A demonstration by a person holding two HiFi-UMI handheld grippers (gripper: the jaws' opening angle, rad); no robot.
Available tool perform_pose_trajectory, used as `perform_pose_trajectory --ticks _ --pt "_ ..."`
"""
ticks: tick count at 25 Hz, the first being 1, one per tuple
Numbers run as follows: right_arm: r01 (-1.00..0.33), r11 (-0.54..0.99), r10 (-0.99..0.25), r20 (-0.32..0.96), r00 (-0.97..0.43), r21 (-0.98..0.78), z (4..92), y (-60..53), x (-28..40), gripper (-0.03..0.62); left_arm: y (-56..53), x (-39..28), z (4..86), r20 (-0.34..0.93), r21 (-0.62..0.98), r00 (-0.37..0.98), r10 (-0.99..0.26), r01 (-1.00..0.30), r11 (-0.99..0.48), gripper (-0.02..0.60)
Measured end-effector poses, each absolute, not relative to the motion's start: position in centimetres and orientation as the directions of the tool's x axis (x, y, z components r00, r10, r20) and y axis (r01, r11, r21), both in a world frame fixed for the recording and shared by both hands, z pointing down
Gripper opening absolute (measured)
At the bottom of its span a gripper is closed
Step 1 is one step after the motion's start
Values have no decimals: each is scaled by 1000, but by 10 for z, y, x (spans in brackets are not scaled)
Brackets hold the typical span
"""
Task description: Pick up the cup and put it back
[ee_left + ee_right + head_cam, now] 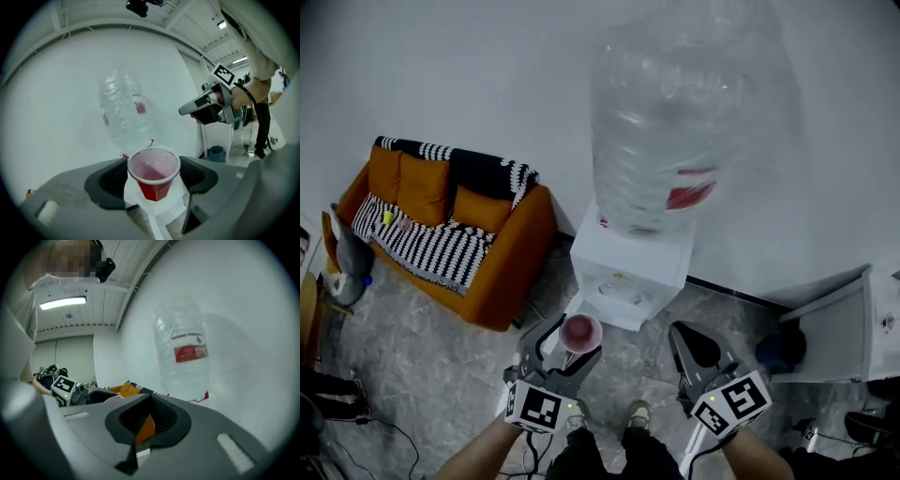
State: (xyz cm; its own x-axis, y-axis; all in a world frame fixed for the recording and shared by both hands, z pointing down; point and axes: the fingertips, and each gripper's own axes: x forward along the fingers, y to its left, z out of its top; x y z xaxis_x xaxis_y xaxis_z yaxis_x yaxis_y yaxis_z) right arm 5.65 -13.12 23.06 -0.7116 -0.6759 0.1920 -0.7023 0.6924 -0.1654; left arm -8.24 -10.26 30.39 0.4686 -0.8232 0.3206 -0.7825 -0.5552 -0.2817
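Left gripper [570,349] is closed on the red cup [153,174]: the white rim of the cup is pinched between the two dark pads, and the cup is held upright, off the floor. The right gripper [150,399] is carried at its right side, with the jaws pressed together and nothing between them.

Just ahead of the held cup a white water dispenser [630,267] is seen, and a big clear bottle [689,122] is mounted on top of it. A red label [190,352] with white writing is fixed on the bottle, but the writing cannot be read.

Well apart to the left of the left gripper an orange sofa [502,272] is placed, covered by a black-and-white striped blanket [422,246]. Beyond the right gripper a blue bucket [780,349] and a white cabinet [839,333] are found.
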Motion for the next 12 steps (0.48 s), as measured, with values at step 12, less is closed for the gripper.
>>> perform_pose_trajectory --ticks 12 --pt "-733 678 -724 126 -679 -57 93 -87 64 3 -65 -89 124 187 -279 520 -834 -786 -552 359"
